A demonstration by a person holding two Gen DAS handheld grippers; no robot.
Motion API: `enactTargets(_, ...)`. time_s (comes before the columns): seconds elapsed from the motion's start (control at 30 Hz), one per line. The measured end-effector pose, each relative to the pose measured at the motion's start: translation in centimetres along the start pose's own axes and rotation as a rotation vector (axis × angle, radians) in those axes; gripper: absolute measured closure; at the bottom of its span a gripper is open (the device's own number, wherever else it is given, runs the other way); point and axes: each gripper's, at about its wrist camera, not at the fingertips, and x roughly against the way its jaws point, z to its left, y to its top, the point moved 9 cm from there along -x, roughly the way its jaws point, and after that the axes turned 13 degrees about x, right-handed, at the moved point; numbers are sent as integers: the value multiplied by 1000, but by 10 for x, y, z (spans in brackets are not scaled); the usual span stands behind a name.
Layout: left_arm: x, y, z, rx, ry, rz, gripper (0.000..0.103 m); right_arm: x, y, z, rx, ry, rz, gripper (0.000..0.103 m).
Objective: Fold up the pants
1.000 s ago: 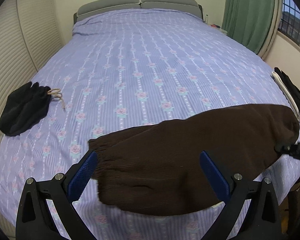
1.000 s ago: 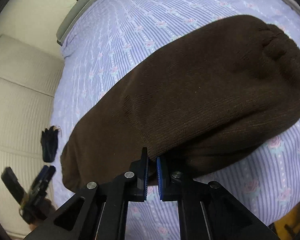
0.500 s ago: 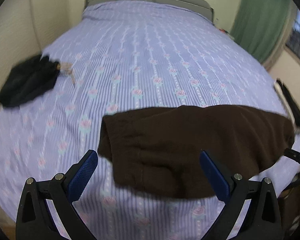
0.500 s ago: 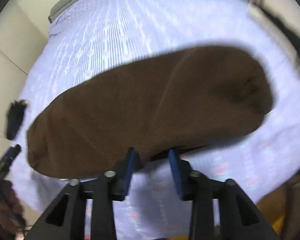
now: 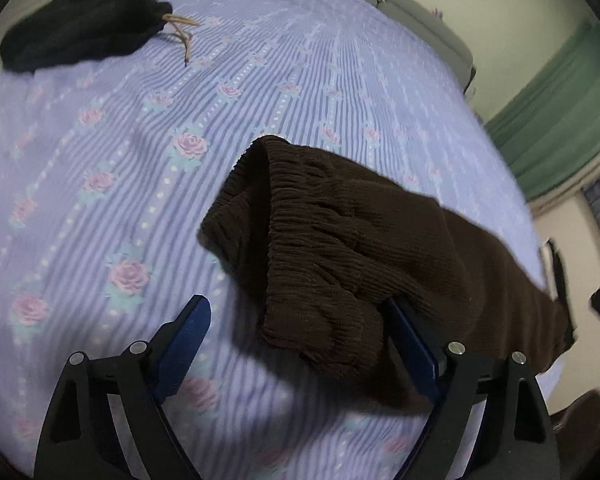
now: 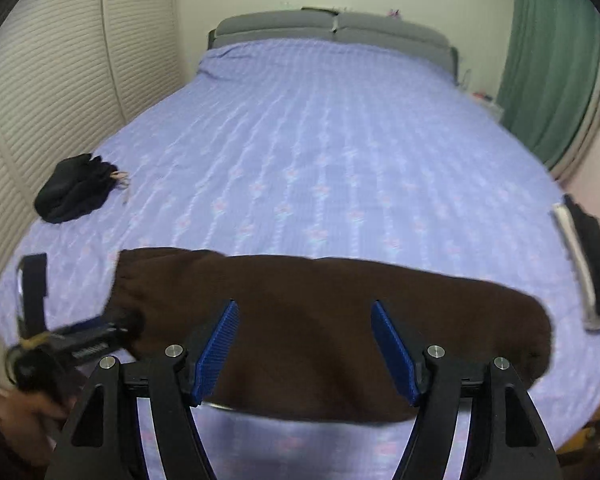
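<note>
Your brown pants point(image 6: 320, 320) lie as a long narrow band across the near edge of the bed point(image 6: 340, 140), already folded lengthwise, with the gathered cuff end on your left and the rounded end on your right.

Your left gripper point(image 5: 296, 332) is low at the cuff end. Its jaws stand wide apart, and the ribbed cuffs point(image 5: 320, 280) sit between them, bunched over the right finger point(image 5: 410, 344). Nothing is pinched yet.

Your right gripper point(image 6: 304, 344) hovers above the middle of the band, also with jaws fully spread and holding nothing; both blue pads are bare.

I judge that the lengthwise fold is finished and you are now preparing the crosswise fold, cuffs toward the other end. The next move asks you to close the left jaws on both cuff layers together, not only the top one, then lift and carry them to your right. The knit looks thick and soft, so take a deep bite.

A black garment point(image 6: 76, 188) lies far to the left, and another dark pile point(image 6: 592, 256) at the right edge, both well apart from the pants.
</note>
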Motion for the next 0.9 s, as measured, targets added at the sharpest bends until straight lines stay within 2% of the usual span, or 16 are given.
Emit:
enactTargets(0.1,-9,10,-4,32,-71,-7,15,2,0,11,0,24,-3,33)
enactTargets(0.27,-31,22,-13,25,-115,-3,15,-3,8,22,26,47,2,33)
enactTargets(0.33,-34,26,-18,19,-123,-7,24,-7,11,22,20,50,13,33)
enactTargets(0.4,-32,28,-23,2,-122,-21,42,-8,13,19,3,54,15,33)
enactTargets(0.47,-27,30,-30,-19,-111,-35,52,-10,15,16,-13,55,20,33)
enactTargets(0.57,-10,31,-41,-54,-96,-65,58,-11,17,8,-39,49,18,33)
enactTargets(0.67,15,32,-58,-110,-94,-108,60,-10,15,-4,-57,32,20,33)
enactTargets(0.9,77,27,-145,-295,-108,-247,60,5,1,-57,-136,-13,22,33)
